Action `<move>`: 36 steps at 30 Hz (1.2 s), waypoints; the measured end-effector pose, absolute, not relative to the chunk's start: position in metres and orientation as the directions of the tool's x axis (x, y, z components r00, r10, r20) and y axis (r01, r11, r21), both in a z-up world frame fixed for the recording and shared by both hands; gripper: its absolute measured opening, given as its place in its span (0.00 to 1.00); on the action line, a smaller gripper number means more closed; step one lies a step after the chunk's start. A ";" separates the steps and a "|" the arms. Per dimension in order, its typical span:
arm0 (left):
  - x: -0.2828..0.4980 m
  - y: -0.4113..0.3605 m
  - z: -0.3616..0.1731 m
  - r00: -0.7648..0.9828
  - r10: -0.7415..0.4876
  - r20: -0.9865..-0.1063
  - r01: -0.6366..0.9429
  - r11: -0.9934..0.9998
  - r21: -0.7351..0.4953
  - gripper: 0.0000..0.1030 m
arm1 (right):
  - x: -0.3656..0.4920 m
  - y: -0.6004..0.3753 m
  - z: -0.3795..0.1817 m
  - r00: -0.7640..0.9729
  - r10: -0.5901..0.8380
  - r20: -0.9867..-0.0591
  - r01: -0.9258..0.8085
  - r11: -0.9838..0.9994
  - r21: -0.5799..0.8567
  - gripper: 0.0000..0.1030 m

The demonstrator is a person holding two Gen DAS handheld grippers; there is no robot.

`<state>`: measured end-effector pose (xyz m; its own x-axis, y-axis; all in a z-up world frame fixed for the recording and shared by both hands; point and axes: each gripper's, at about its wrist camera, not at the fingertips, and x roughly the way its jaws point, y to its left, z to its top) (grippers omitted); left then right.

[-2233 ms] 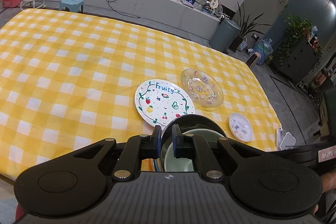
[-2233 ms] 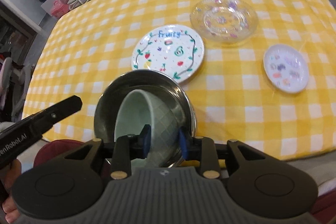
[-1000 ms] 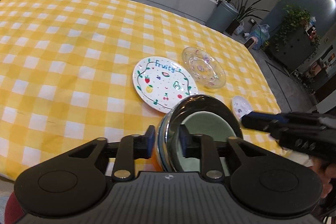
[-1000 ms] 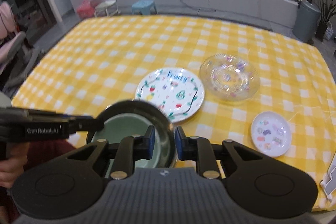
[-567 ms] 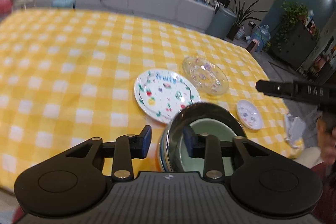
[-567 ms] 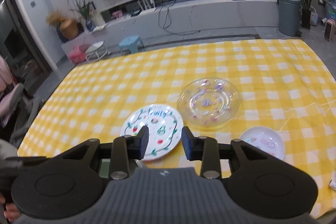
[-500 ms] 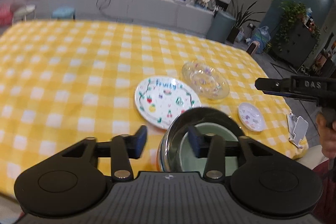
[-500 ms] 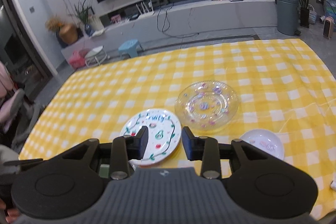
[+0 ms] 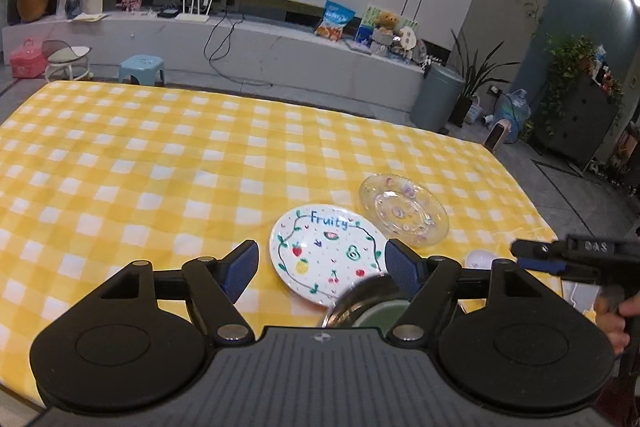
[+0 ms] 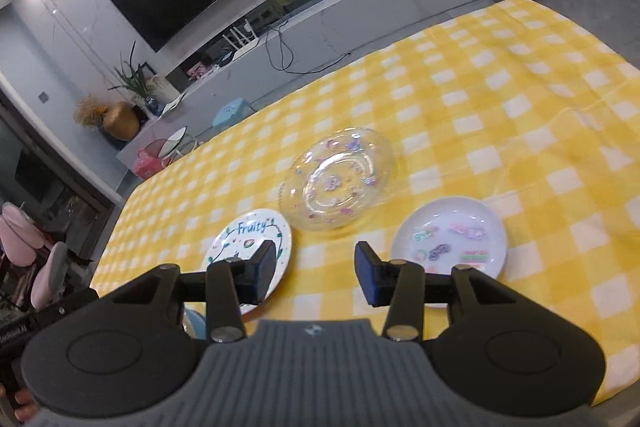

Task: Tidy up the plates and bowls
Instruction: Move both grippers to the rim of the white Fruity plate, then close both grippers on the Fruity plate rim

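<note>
Left gripper (image 9: 320, 265): jaws opening, standing wide, nothing pressed between the pads; steel bowl (image 9: 360, 301) with a green bowl (image 9: 378, 313) nested inside sits just below and behind the right pad, at the near edge of the yellow checked tablecloth (image 9: 160, 167). Right gripper (image 10: 316, 277): jaws opening, about half spread, empty, aimed at the gap between the Fruity plate (image 10: 248, 239) on the left and the small white plate (image 10: 452, 239) on the right. Glass plate (image 10: 340, 179) lies farther off, just beyond both. Probable hazards, as judged from this layout: nested bowls close to the table edge, so a knock from the left gripper's right finger on withdrawal could tip or slide them toward the edge. Thin, flat plates on soft cloth give a poor bite; half-spread jaws descending on a rim could skid the plate or bunch the cloth instead of lifting. Glass plate slippery and hard to see; a pinch too shallow on its rim risks a drop and breakage. Plates near one another: dragging one could strike its neighbour. Both grippers working close together: risk of collision.
</note>
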<state>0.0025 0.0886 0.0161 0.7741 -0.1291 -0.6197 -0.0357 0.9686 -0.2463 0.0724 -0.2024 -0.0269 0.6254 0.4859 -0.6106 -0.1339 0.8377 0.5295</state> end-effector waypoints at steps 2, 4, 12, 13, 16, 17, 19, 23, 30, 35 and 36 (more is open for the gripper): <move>0.018 0.094 0.019 0.766 -0.115 -0.633 -0.071 0.962 -0.262 0.82 | 0.073 -0.205 -0.027 0.616 0.516 -0.595 -0.144 0.816 0.560 0.43; 0.033 0.099 0.017 0.755 -0.113 -0.646 -0.106 0.951 -0.290 0.81 | 0.072 -0.205 -0.028 0.606 0.542 -0.581 -0.162 0.800 0.577 0.43; 0.100 0.129 -0.009 0.691 -0.101 -0.716 -0.194 0.928 -0.319 0.67 | 0.081 -0.210 -0.043 0.561 0.574 -0.597 -0.144 0.778 0.612 0.43; 0.107 0.134 -0.016 0.672 -0.115 -0.732 -0.197 0.925 -0.326 0.66 | 0.083 -0.209 -0.047 0.551 0.584 -0.596 -0.145 0.770 0.621 0.42; 0.121 0.150 -0.038 0.619 -0.164 -0.768 -0.208 0.909 -0.362 0.46 | 0.095 -0.202 -0.059 0.529 0.613 -0.587 -0.157 0.750 0.642 0.38; 0.121 0.154 -0.044 0.616 -0.190 -0.764 -0.196 0.903 -0.383 0.45 | 0.100 -0.200 -0.064 0.524 0.623 -0.582 -0.163 0.743 0.649 0.36; 0.121 0.163 -0.057 0.598 -0.248 -0.762 -0.196 0.877 -0.439 0.45 | 0.112 -0.194 -0.078 0.506 0.629 -0.590 -0.158 0.741 0.653 0.33; 0.135 0.162 -0.076 0.530 -0.334 -0.779 -0.183 0.852 -0.490 0.41 | 0.129 -0.182 -0.105 0.437 0.662 -0.609 -0.107 0.711 0.695 0.31; 0.146 0.144 -0.088 0.481 -0.261 -0.837 -0.143 0.918 -0.369 0.39 | 0.149 -0.160 -0.120 0.397 0.688 -0.608 -0.133 0.698 0.703 0.31; 0.152 0.144 -0.090 0.481 -0.274 -0.833 -0.129 0.917 -0.376 0.39 | 0.157 -0.150 -0.133 0.365 0.734 -0.573 -0.135 0.651 0.747 0.28; 0.153 0.144 -0.090 0.482 -0.278 -0.831 -0.127 0.916 -0.381 0.39 | 0.159 -0.149 -0.134 0.367 0.737 -0.567 -0.137 0.646 0.751 0.28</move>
